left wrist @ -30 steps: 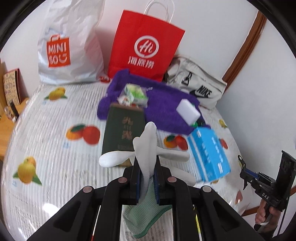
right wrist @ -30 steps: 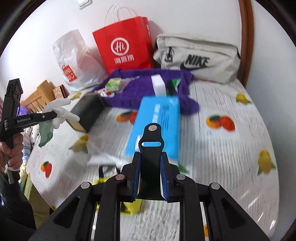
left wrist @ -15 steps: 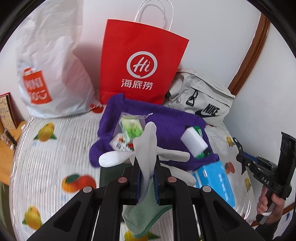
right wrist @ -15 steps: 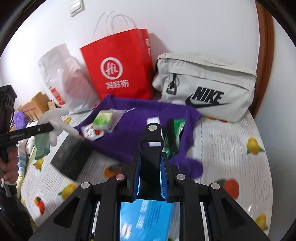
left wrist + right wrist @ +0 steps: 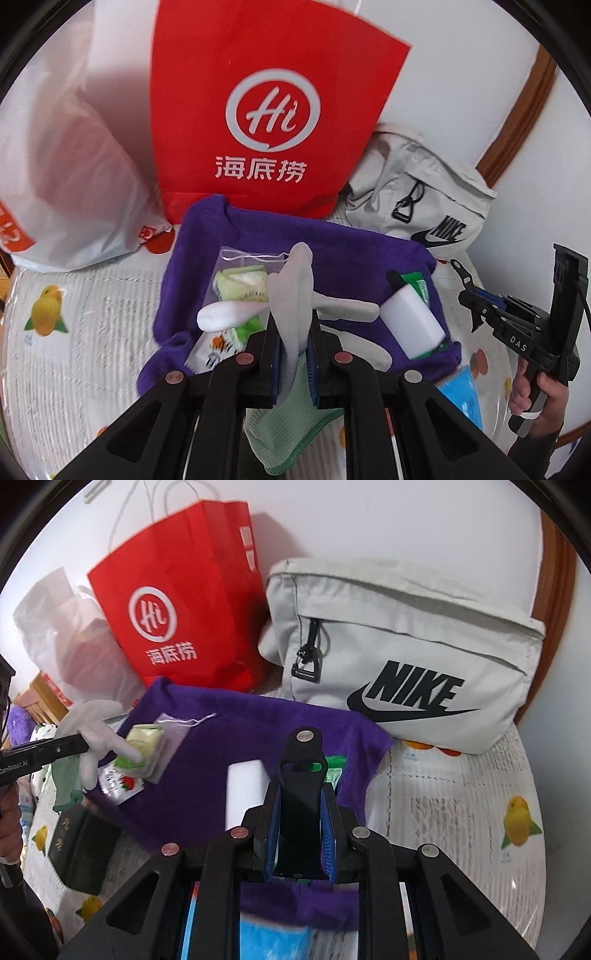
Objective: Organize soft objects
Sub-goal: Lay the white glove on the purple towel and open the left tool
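Hand-held gripper on the left (image 5: 293,354) is clenched on a white glove (image 5: 291,306) with a green cuff, its long axis running up along the jaws, raised over the purple towel (image 5: 236,738) spread on the fruit-print surface (image 5: 461,805). Straight ahead stand the red paper bag (image 5: 266,110) and grey Nike bag (image 5: 399,657), the red one nearer the left hand. Its right partner (image 5: 299,808) is shut on a black strap-like piece (image 5: 299,775), with a white block (image 5: 412,325) just beside it.

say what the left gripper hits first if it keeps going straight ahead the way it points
Probably the purple towel and the clear pouch of green packets lying on it, just past the glove that the left gripper holds. The red paper bag stands behind; depth is unclear.
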The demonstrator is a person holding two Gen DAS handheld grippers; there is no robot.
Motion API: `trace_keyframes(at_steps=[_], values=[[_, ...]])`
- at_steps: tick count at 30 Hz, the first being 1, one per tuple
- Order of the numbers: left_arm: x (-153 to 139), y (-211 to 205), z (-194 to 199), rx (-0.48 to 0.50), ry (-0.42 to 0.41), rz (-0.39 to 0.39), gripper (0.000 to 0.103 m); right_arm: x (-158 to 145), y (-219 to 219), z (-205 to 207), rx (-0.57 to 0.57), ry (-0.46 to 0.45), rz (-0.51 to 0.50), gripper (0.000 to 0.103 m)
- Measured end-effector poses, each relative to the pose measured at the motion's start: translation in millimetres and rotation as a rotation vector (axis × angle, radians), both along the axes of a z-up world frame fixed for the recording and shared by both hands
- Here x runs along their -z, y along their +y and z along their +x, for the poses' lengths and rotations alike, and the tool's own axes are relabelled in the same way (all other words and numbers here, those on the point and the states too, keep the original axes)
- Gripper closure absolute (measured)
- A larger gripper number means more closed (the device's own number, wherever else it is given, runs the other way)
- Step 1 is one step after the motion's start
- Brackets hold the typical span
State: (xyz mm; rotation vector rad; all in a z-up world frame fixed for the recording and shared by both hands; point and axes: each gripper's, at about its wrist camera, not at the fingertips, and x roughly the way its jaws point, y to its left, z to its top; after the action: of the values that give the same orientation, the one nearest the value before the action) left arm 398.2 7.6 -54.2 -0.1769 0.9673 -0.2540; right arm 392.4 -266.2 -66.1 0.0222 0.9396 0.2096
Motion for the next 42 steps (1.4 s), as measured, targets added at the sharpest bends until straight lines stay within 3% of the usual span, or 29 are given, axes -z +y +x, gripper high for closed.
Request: trace_keyframes(at_steps=[9, 18, 23, 27, 36, 42], values=[[29.2, -20.8, 39.8, 0.026, 0.069, 0.021, 0.091, 28.7, 4.5, 34.0, -0.032, 0.058, -0.009, 0.082], [47.1, -31.4, 54.7, 0.034, 0.114, 0.044, 0.089, 50.4, 10.8, 45.8, -0.068, 0.134, 0.011, 0.082], [46.4, -34.9, 55.2, 0.031, 0.115, 0.069, 0.08, 52.7, 7.8, 46.8, -0.057, 0.145, 0.013, 0.08], [42.9, -35.7, 52.9, 0.031, 0.118, 0.077, 0.07, 43.2, 4.8, 38.4, -0.042, 0.109, 0.004, 0.06], [19.6, -29.4, 31.7, 0.004, 0.082, 0.088, 0.042, 11.2, -2.3, 3.2, -0.027, 0.065, 0.004, 0.059], [-0.1, -27.7, 8.7, -0.005, 0.044, 0.12, 0.039, -1.5, -0.9, -29.3, -0.026, 0.046, 0.008, 0.06]])
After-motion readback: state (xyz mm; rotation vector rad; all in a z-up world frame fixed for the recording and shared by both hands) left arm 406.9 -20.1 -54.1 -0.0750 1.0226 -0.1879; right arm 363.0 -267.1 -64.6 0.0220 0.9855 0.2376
